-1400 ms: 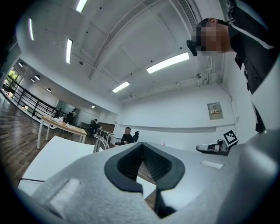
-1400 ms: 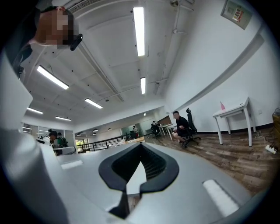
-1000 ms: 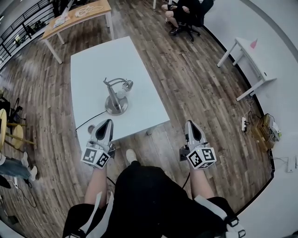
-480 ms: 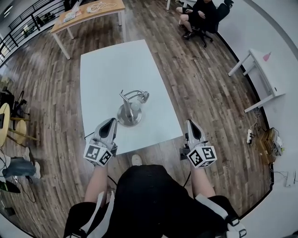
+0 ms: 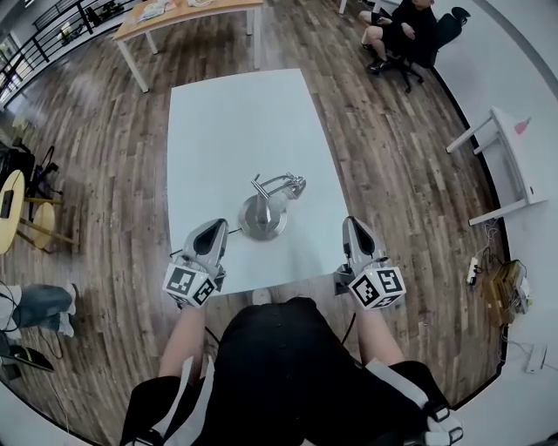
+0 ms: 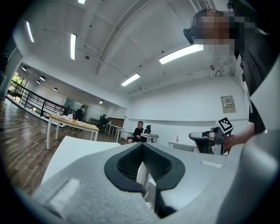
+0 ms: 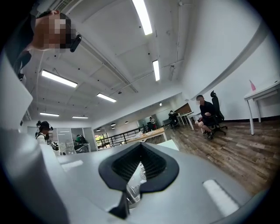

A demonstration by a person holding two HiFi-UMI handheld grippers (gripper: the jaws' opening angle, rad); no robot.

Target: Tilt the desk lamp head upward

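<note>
A silver desk lamp stands near the front edge of the white table in the head view. It has a round base, and a curved arm carries its head, which hangs low to the right. My left gripper is shut and empty at the table's front edge, just left of the base. My right gripper is shut and empty too, at the table's front right corner, apart from the lamp. Both point level. The left gripper view shows its jaws together, and the right gripper view shows its jaws together.
A wooden table stands beyond the white one. A person sits on an office chair at the back right. A small white table is by the right wall, and a round stool is at the left. The lamp's cable hangs off the front left.
Both grippers have moved forward to the table's front edge, so the lamp now stands between them and closer. Their jaws stayed shut.
</note>
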